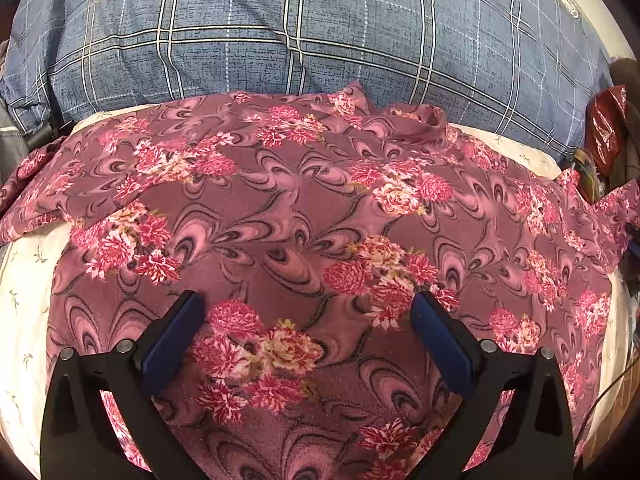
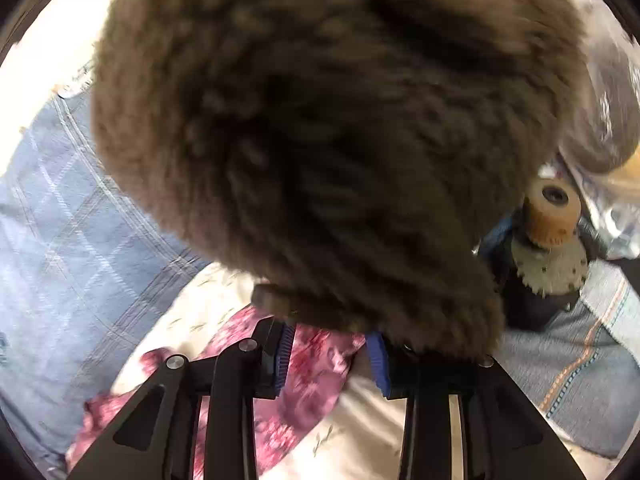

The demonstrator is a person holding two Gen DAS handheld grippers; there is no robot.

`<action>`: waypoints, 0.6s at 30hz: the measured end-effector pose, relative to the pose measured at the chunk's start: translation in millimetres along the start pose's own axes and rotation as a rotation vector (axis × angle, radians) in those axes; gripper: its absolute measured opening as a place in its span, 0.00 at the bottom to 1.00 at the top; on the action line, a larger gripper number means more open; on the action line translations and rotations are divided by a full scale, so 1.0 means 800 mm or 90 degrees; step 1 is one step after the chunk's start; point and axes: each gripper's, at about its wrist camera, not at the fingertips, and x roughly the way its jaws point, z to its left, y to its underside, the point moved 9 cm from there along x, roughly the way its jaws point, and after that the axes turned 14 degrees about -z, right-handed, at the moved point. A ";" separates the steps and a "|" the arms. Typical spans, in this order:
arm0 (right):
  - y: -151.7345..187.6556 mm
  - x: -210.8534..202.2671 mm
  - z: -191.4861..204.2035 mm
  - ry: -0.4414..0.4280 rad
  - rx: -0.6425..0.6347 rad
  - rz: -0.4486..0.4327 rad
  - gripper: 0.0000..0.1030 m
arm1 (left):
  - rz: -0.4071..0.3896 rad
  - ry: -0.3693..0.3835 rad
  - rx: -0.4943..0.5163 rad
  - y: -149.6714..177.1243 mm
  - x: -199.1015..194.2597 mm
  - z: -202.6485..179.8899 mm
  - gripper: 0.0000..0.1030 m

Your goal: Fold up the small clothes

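Below, the left gripper (image 1: 306,312) gapes wide over the mauve floral cotton garment (image 1: 304,208) spread on the cream bed sheet (image 1: 28,280), gripping nothing. Meanwhile the right gripper (image 2: 330,354), partly open, sits under a brown fuzzy garment (image 2: 320,120); grip unclear.

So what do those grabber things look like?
Both are black plastic. The left gripper has two angled black arms with round silver screws and smooth dark-blue pads on its fingers. The right gripper looks the same, but its blue pads are ridged like tiny teeth.

Black gripper (image 1: 306,312), blue pads (image 1: 440,344)
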 end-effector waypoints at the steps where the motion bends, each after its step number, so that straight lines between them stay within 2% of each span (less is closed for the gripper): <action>1: -0.001 0.003 -0.003 0.022 -0.003 -0.010 0.33 | 0.000 0.001 -0.001 0.000 0.000 0.000 1.00; 5: -0.002 0.004 -0.009 0.060 -0.014 -0.024 0.25 | -0.001 0.004 -0.004 0.000 0.000 0.001 1.00; 7: 0.000 -0.007 -0.012 0.070 0.007 -0.024 0.26 | -0.002 0.004 -0.003 0.000 0.000 0.001 1.00; 8: 0.000 -0.016 -0.013 0.063 0.020 -0.035 0.25 | -0.001 0.004 -0.003 0.000 0.000 0.001 1.00; 10: -0.003 -0.030 -0.020 0.084 0.005 -0.068 0.26 | -0.002 0.003 -0.002 0.000 0.000 0.001 1.00; 14: -0.002 -0.002 -0.006 0.067 -0.011 -0.042 0.28 | -0.004 0.003 0.000 0.000 0.001 0.001 1.00; 17: -0.007 0.015 0.000 0.069 -0.045 -0.027 0.32 | -0.003 -0.001 0.003 0.000 0.003 0.000 1.00; 18: -0.008 0.024 0.004 0.069 -0.051 -0.019 0.29 | -0.002 -0.003 0.005 0.000 0.003 0.000 1.00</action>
